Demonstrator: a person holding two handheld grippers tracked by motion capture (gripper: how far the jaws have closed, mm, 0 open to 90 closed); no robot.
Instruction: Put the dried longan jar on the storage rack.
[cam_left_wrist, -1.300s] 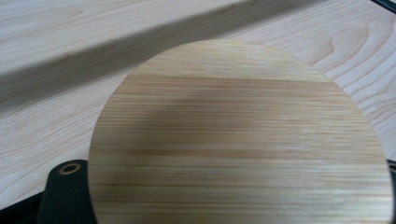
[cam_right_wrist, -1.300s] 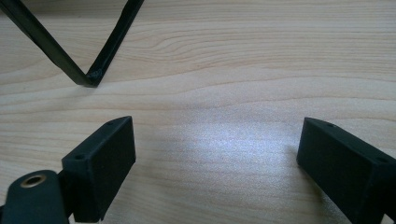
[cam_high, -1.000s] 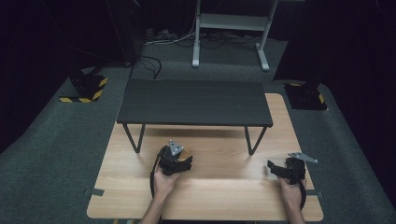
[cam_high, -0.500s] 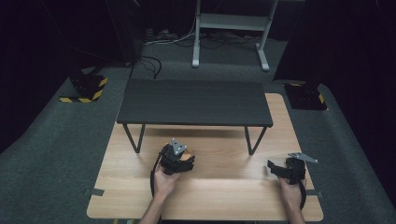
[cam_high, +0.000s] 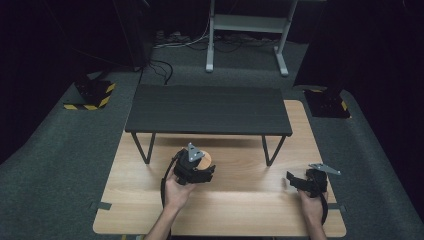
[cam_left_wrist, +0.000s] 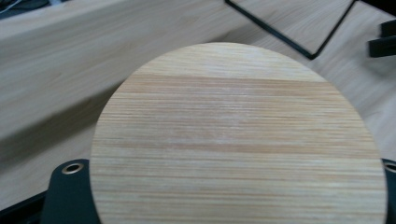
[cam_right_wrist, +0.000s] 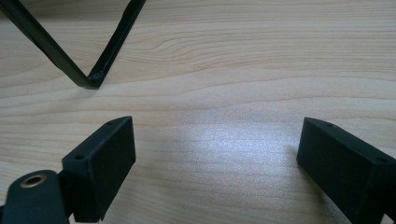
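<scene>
Near the black stand, my left gripper has its fingers clamped on a round wooden disc, lifted to carry. Right gripper fingers rest apart on the worktop.

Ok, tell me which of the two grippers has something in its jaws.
The left gripper: a round wooden disc sits between its jaws, above the table. The right gripper has its jaws spread wide over bare wood.
</scene>
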